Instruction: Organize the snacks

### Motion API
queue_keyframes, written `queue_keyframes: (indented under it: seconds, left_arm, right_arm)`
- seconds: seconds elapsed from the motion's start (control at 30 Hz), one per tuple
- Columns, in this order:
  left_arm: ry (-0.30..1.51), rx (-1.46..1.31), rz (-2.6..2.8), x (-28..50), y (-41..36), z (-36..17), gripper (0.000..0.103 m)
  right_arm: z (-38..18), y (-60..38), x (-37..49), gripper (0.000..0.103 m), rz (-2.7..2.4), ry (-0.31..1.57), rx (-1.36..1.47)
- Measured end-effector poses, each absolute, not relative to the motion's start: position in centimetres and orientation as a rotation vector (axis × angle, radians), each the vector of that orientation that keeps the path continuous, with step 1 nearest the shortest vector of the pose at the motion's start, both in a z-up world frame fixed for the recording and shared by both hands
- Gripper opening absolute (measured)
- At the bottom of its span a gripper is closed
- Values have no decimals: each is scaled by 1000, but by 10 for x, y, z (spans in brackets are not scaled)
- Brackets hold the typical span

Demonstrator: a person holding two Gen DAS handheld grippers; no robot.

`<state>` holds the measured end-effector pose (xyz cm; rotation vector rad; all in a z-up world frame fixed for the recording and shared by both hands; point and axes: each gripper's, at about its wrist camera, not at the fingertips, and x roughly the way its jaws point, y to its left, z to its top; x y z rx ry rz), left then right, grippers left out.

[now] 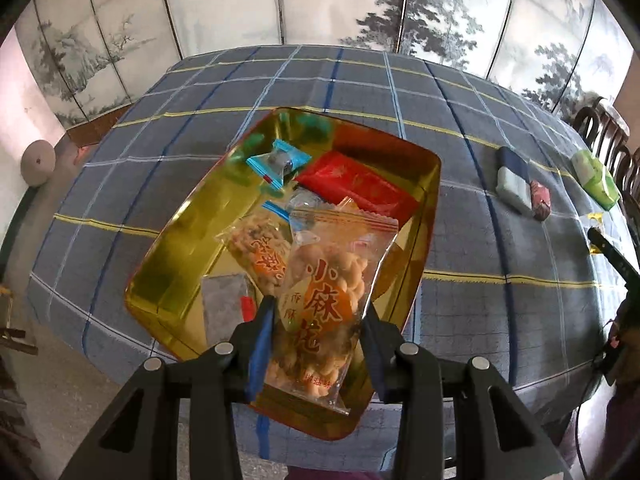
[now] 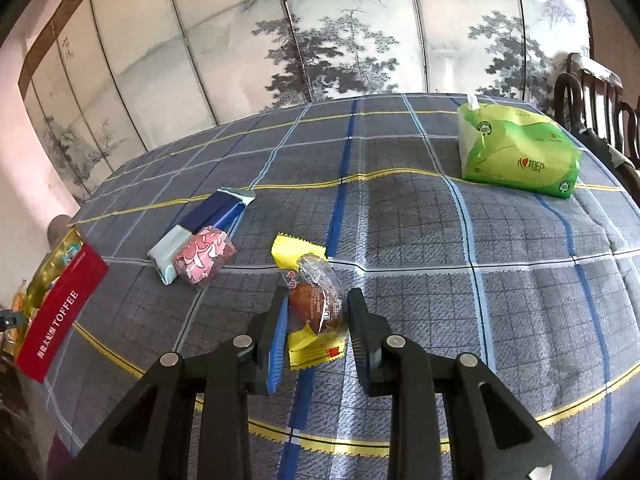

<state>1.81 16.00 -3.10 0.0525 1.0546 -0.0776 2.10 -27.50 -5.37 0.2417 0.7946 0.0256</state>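
Left wrist: fingers (image 1: 320, 312) grip peanut packet (image 1: 324, 304) over tin (image 1: 160, 280)

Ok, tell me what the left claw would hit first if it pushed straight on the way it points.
Likely the snacks in the gold tin: the left claw, shut on a clear bag of twists, points down into it. The second twist bag looks nearest, though depth is unclear.

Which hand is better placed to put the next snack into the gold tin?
Left. The left gripper holds the clear snack bag right over the gold tin; the right gripper grips the yellow snack, away from it.
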Motion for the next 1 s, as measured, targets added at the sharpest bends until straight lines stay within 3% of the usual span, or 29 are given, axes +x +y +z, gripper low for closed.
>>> queue_keyframes:
  seconds: [0.33,0.5,0.77,1.0]
  left_arm:
    - [1061,62,-84,11,162,-34,45]
    - [1057,30,-94,2,166,-31,45]
    - [958,104,-3,-18,158,-14,54]
    - [879,160,42,-28,156,5,55]
  right_arm:
    - [-52,-271,14,26,27,798,233]
    - [-24,-253,7,26,99,762,262]
    - [31,-154,30,26,407,734,233]
    - [31,-51,74,26,604,805,171]
